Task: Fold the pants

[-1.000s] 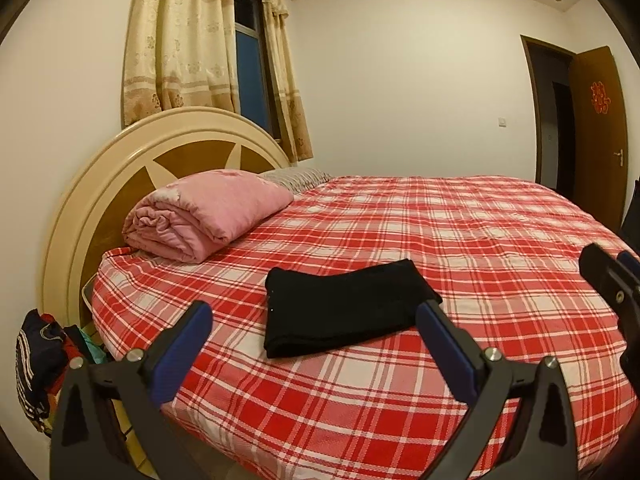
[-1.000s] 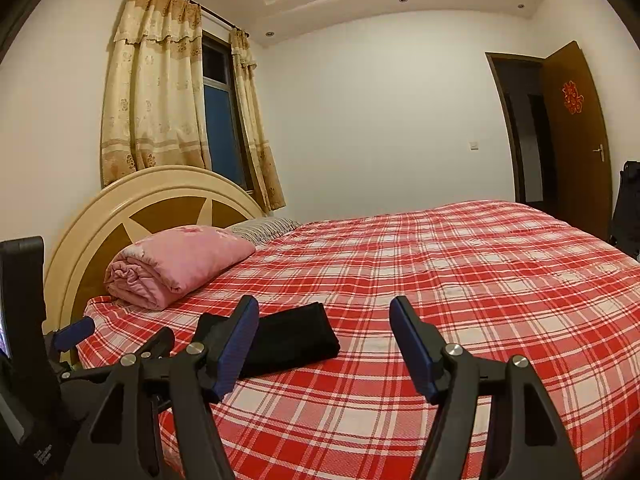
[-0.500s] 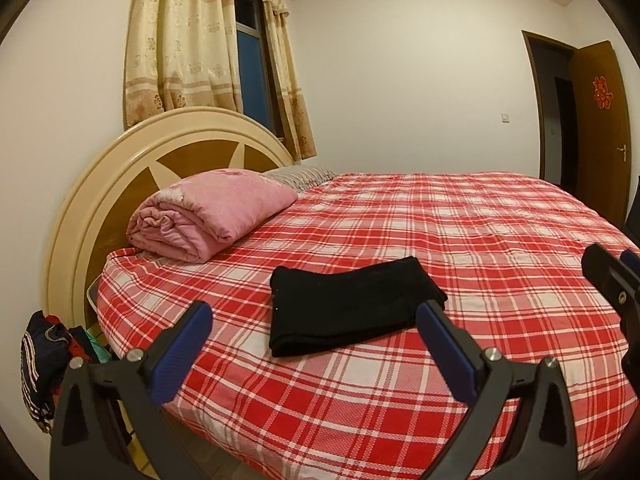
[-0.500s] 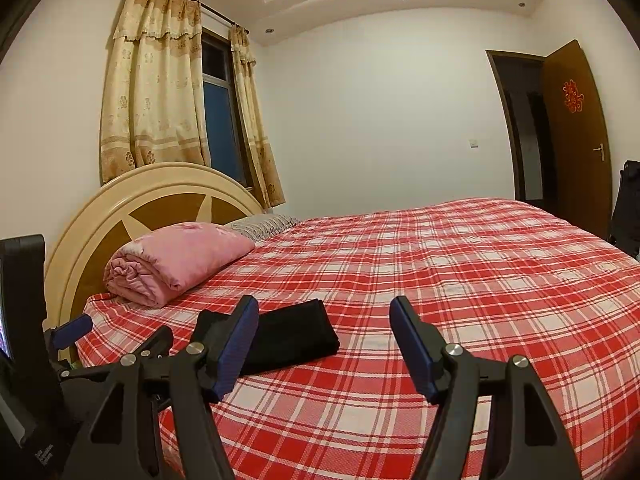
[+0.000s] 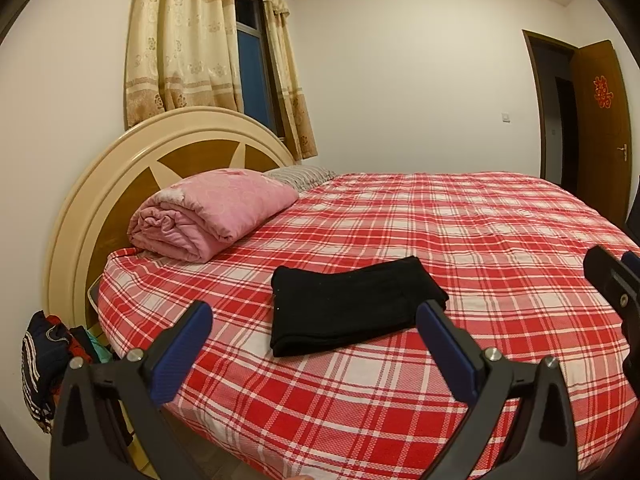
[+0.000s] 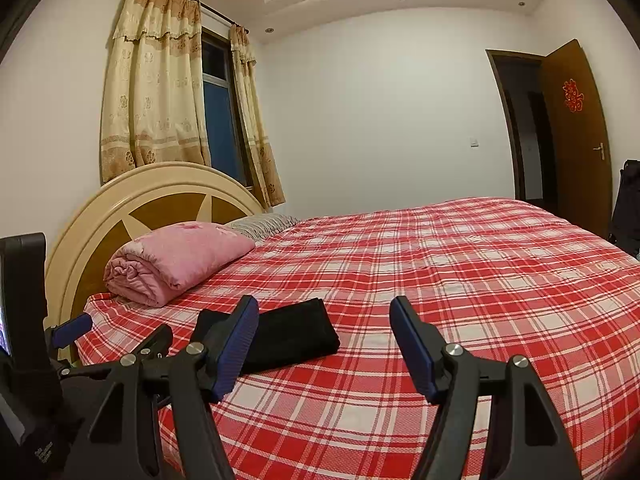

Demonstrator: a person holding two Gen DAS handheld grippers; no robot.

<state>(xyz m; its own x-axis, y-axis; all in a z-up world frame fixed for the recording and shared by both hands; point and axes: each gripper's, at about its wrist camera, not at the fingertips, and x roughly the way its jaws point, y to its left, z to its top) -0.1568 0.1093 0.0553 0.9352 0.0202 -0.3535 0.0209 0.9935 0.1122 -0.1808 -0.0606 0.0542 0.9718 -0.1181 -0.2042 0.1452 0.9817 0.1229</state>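
Observation:
The black pants (image 5: 352,304) lie folded into a flat rectangle on the red plaid bed (image 5: 480,240), near its front edge. They also show in the right wrist view (image 6: 292,334), partly behind the left finger. My left gripper (image 5: 312,316) is open and empty, held back from the bed edge with the pants seen between its blue pads. My right gripper (image 6: 324,312) is open and empty, to the right of the pants and clear of them. Part of the right gripper shows at the right edge of the left wrist view (image 5: 612,284).
A folded pink quilt (image 5: 212,212) and a striped pillow (image 5: 300,174) lie by the round headboard (image 5: 120,168). A pile of clothes (image 5: 44,360) sits on the floor left of the bed. An open door (image 6: 576,136) stands at the far right.
Both grippers have drawn back and risen slightly from the bed. The pants lie still and both grippers stay open.

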